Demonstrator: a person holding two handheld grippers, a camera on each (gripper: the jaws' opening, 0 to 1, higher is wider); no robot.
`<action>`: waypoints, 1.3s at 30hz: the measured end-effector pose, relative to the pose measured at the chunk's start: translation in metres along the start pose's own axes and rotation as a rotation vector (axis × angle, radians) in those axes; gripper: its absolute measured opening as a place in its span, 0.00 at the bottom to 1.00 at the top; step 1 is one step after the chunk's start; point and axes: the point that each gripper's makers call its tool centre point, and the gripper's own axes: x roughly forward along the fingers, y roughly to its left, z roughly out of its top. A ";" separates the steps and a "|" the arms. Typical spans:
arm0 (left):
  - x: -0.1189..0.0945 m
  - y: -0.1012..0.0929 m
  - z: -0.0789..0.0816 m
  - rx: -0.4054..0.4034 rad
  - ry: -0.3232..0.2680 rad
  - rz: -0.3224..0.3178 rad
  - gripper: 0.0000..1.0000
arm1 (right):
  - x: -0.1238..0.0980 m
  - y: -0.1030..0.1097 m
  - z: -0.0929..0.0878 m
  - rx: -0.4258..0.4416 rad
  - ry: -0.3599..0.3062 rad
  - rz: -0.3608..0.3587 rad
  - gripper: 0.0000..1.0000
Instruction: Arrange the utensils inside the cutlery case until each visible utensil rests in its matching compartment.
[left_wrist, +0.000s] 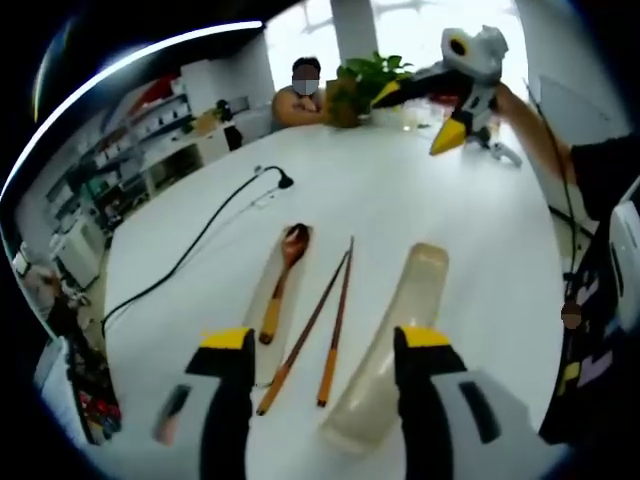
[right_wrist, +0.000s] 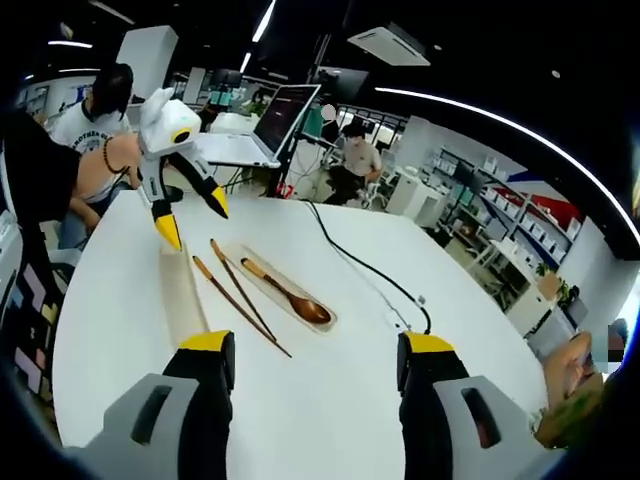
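Observation:
A wooden spoon lies in a long translucent case half on the white table. Two wooden chopsticks lie loose on the table beside it. On their other side lies a second translucent case half, with nothing in it. My left gripper hovers open just short of the chopsticks' near ends. My right gripper is open too, held above the table on the opposite side of the utensils.
A black cable runs across the table past the spoon. A potted plant and a seated person are at one end of the table. An open laptop stands at the far edge.

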 end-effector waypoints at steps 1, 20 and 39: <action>0.001 0.000 0.000 -0.008 0.003 -0.007 0.56 | 0.003 0.000 -0.001 -0.006 0.012 0.011 0.67; 0.044 0.005 -0.023 0.028 0.180 -0.063 0.42 | 0.070 0.016 -0.037 -0.203 0.226 0.212 0.53; 0.067 -0.002 -0.047 0.010 0.354 -0.142 0.30 | 0.118 0.050 -0.065 -0.270 0.342 0.416 0.30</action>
